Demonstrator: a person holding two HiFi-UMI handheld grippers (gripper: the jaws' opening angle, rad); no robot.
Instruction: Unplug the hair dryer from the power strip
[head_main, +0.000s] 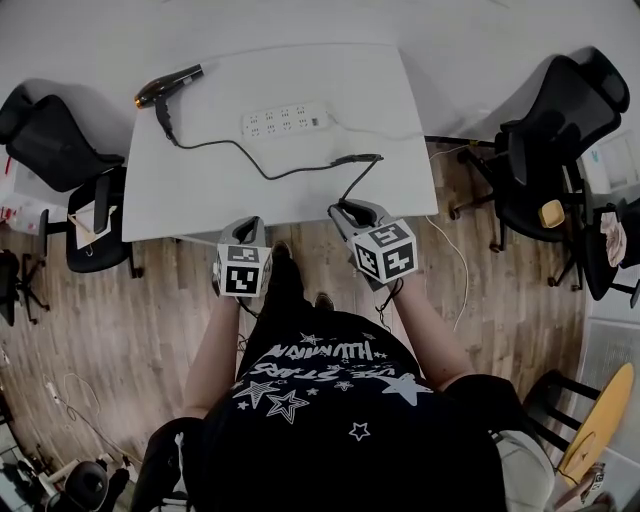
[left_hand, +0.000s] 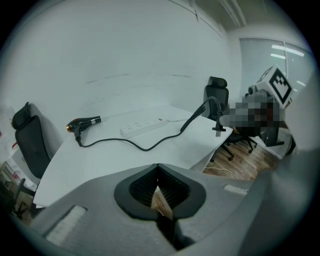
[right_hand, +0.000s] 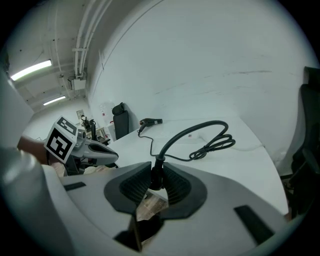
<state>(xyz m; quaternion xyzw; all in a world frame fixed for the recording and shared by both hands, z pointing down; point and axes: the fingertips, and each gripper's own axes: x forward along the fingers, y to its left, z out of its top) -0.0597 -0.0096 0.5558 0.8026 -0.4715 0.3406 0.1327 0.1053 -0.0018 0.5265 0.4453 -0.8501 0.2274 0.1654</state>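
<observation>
**Gripping the freed plug at the table's near edge**

Head view: the white table (head_main: 300, 195) carries the hair dryer (head_main: 168, 86) at its far left corner. The power strip (head_main: 285, 121) lies near the far edge, apart from it. The black cord (head_main: 260, 165) runs from the dryer across the table, loops back, and drops to the right tool (head_main: 348, 208) at the near edge. That tool's body hides the plug here, and the strip's sockets are too small to read. The left tool (head_main: 245, 224) sits just beside it; from above I cannot tell how its jaws stand.

Left gripper view: the left tool's ribbed pads (left_hand: 144, 189) meet at the front with nothing between them, so it is closed and empty. A sliver of wooden floor (left_hand: 240, 167) also shows behind the pads. Beyond, the cord passes in front of the strip without touching it. The plug (left_hand: 218, 131) hangs in the air by the table's right edge. The tool holding it lies mostly under a blur patch, with only its marker cube (left_hand: 277, 85) clear.

Right gripper view: the right tool's jaws are clamped on the plug's black body, and its lower end is hidden between the pads. The cord arches up and over to a loop on the table. The dryer is small and far off. I cannot make out the strip with certainty.
</observation>
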